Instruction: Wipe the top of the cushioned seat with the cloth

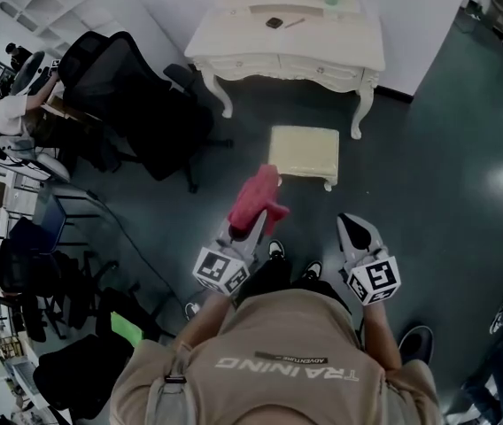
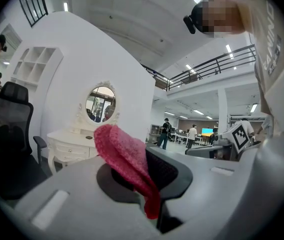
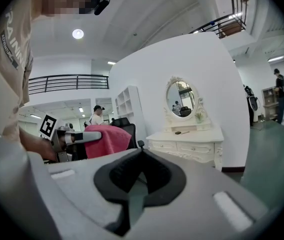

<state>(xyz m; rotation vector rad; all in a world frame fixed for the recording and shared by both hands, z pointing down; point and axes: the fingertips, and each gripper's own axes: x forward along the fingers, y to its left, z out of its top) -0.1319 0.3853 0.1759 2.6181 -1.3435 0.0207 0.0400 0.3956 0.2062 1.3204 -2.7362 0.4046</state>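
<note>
the wiping itself has not been begun – the step in hand is judged to be the carry of the cloth point(image 1: 257, 197) toward the cushioned seat point(image 1: 304, 150). in the head view the seat is seen on the floor at about 12 o'clock from the person's shoes, its cream top bare, with the white dressing table point(image 1: 287, 47) beyond it, also at 12 o'clock, and a black office chair point(image 1: 132, 96) off at 10 o'clock. the pink cloth is held in the air, near the seat's corner but apart from it, at roughly 7 o'clock from the seat.

the left gripper point(image 2: 149, 181) is clamped on the cloth: in the left gripper view a fold is pinched between the dark pads and the rest is seen flopping up and over toward 11 o'clock. the right gripper point(image 3: 140, 176) is drawn together on nothing, only floor being seen past its pads; it is held level with the left, at about 3 o'clock from it.

for the next move, the cloth would have to be brought forward toward 1 o'clock and lowered until its loose part is laid flat on the cushion – then drawn across the top. since the stool looks light, it may need to be steadied by the right gripper.

as for writing, "training" is printed across the shirt point(image 1: 287, 361), with a smaller line that seems to read "adventure". the gripper cubes carry only black-and-white square markers, no words.
</note>
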